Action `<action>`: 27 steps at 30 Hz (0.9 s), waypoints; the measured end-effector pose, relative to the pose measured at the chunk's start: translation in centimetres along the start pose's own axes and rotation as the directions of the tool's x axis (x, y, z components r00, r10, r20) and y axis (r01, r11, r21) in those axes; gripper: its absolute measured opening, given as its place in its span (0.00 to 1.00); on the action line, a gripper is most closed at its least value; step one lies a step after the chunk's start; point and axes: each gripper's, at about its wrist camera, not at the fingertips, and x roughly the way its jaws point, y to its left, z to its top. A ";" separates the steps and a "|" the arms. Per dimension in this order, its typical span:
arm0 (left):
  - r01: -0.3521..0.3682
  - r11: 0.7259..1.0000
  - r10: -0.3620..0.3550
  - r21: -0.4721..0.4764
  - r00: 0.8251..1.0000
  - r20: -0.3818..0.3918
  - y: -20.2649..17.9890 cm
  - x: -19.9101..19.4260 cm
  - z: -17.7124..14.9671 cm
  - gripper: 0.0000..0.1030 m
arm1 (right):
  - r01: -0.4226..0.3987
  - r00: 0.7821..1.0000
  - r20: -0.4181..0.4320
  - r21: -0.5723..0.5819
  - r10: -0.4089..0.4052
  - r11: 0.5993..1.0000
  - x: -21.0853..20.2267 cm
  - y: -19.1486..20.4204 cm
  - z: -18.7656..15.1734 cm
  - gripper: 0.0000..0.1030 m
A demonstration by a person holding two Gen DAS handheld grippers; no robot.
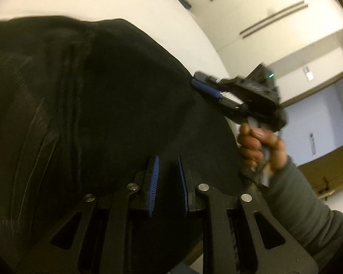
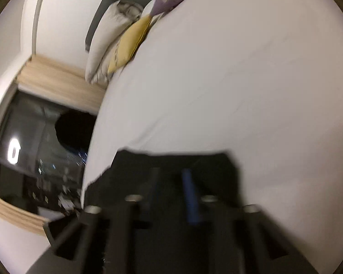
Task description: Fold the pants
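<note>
Black pants (image 1: 91, 114) lie spread on a white bed (image 1: 103, 0), ahead of the left claw (image 1: 168, 171), whose jaws stand slightly apart over the cloth, gripping nothing. Further right, the right claw (image 1: 208, 89), held by a hand (image 1: 260, 146), pinches the pants' edge.

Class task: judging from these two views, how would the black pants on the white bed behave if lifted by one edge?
The black pants would probably hang limp: they lie in soft folds and ridges. They look like thin knit, so likely light. The fabric looks matte, so the right gripper at their edge should hold without slipping.
</note>
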 end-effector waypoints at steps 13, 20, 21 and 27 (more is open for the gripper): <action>0.024 0.996 -0.017 -0.091 0.997 0.080 2.3 -2.1 -3.1 0.16 | -0.119 0.989 -0.088 -0.027 0.116 0.993 -2.7 1.8 -11.0 0.32; 0.030 0.996 -0.020 -0.084 0.993 0.119 3.3 -2.3 -4.5 0.16 | -0.103 0.995 -0.019 -0.041 0.103 0.994 -7.8 3.6 -12.1 0.48; 0.022 0.997 -0.012 -0.079 0.991 0.130 3.3 -2.2 -4.7 0.16 | -0.154 0.988 -0.009 -0.094 0.154 0.984 -8.0 5.7 -11.8 0.54; -0.015 0.999 0.019 -0.030 0.988 0.156 2.8 -2.7 -4.6 0.16 | -0.111 0.985 -0.147 -0.116 0.093 0.987 -1.9 6.4 -13.1 0.63</action>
